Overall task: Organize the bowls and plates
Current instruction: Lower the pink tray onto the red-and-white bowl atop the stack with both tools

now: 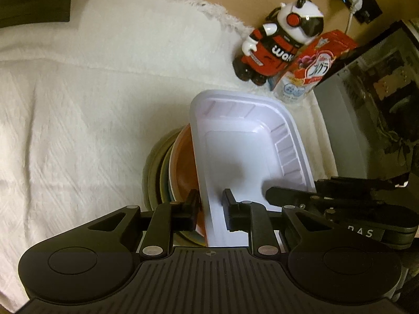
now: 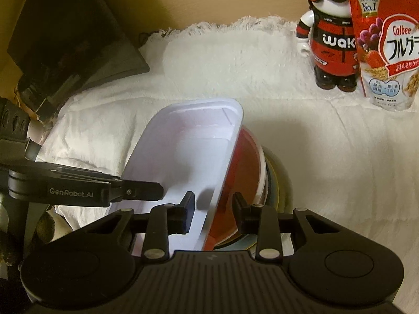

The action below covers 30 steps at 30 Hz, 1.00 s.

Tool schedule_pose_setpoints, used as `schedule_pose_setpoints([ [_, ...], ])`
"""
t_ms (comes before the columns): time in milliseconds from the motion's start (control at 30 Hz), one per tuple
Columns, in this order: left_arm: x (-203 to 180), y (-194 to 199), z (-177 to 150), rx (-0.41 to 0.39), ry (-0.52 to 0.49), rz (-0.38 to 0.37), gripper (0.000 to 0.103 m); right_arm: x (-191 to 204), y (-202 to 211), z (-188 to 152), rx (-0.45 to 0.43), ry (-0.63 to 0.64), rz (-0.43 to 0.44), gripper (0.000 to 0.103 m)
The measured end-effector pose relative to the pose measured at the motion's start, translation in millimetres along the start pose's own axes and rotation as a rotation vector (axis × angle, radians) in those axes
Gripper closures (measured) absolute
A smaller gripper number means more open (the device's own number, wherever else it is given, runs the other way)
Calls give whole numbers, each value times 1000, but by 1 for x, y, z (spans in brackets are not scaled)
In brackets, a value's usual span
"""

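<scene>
The left gripper (image 1: 209, 206) straddled the white tray's (image 1: 243, 141) long rim, jaws parted, no pinch visible. The right gripper (image 2: 213, 209) likewise straddled the opposite rim, jaws apart. The tray lay tilted on the orange-red bowl (image 2: 243, 162) atop stacked plates (image 1: 159, 172). Only the right view showed the cereal bag's (image 2: 387, 41) full front beside the figurine (image 2: 330, 39).

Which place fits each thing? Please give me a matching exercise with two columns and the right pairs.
Things:
1. white tray
2. red bowl
3. panda figure
4. cereal bag

Places:
A. standing at the far edge of the white cloth, partly hidden by the bag
B. tilted, its rim between the jaws of both grippers
C. on top of the stacked plates, under the tray
D. in front of the figure, upright

Pairs: 1-B, 2-C, 3-A, 4-D
</scene>
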State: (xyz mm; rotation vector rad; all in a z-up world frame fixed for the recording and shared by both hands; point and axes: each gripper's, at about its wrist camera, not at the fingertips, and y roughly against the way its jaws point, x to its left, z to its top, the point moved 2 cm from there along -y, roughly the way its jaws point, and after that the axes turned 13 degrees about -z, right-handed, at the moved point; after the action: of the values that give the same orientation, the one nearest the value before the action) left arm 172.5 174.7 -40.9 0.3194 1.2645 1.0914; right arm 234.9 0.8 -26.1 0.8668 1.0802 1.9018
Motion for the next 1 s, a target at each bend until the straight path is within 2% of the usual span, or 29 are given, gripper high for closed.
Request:
schedule_pose_setpoints([
  [333,-7,10,7,-30,-9,-28,81,-5,6,5,-23,-21,-10,71],
  [500,-2,7,19,-37,25,-48,81,-13,9,12,-46,-47,-27,71],
  [600,-1,2,24,-15,31,-44,81,-17,6,17,-57,-67,-34,71],
  [767,-7,5,20,-1,-15,-40,80,-18,8,19,-56,-64,-31,71],
  [1000,-1,4,17,-23,-31,0,80,-14,5,20,-57,-43,-48,73],
])
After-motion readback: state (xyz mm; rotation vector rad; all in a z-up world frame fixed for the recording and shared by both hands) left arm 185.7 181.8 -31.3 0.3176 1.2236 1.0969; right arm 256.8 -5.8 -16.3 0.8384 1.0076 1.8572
